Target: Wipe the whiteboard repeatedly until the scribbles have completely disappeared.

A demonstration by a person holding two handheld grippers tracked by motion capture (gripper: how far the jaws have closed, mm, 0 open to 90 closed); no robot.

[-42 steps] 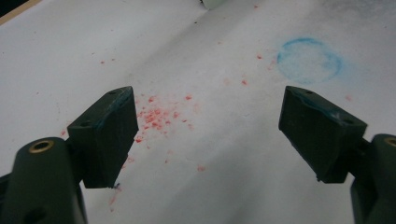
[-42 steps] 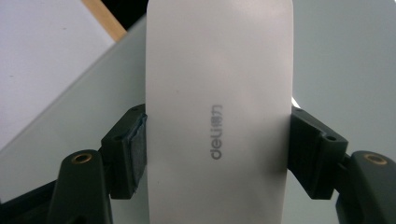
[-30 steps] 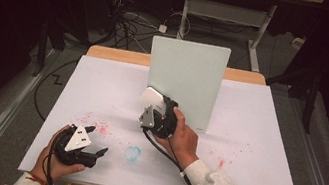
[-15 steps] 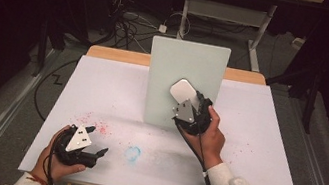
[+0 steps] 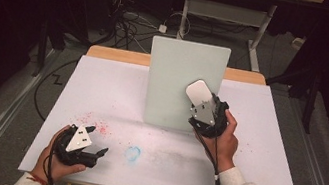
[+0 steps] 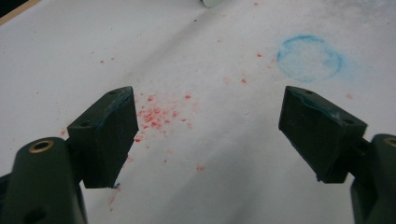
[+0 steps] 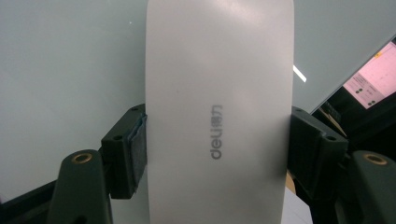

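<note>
Right now the right tool [image 5: 202,110] is up against the pale upright board [image 5: 175,79] that stands at the middle of the counter [image 5: 263,154], and it is clamped on a white eraser [image 7: 219,116], one jaw pressed to each long side. In the right gripper view the eraser's smooth back carries grey lettering running lengthwise: "deli", followed by two small characters I cannot read. In the high view the eraser [image 5: 199,93] juts up and to the left from the tool, lying over the lower right part of the board; whether it actually touches the surface I cannot tell. The left tool [image 5: 93,144] rests low near the front left corner of the counter, its jaws spread wide with nothing between them. Through the gap in the left gripper view shows a scatter of red specks [image 6: 156,114], and a faint blue smudged ring [image 6: 309,58] lies farther off to the right.
</note>
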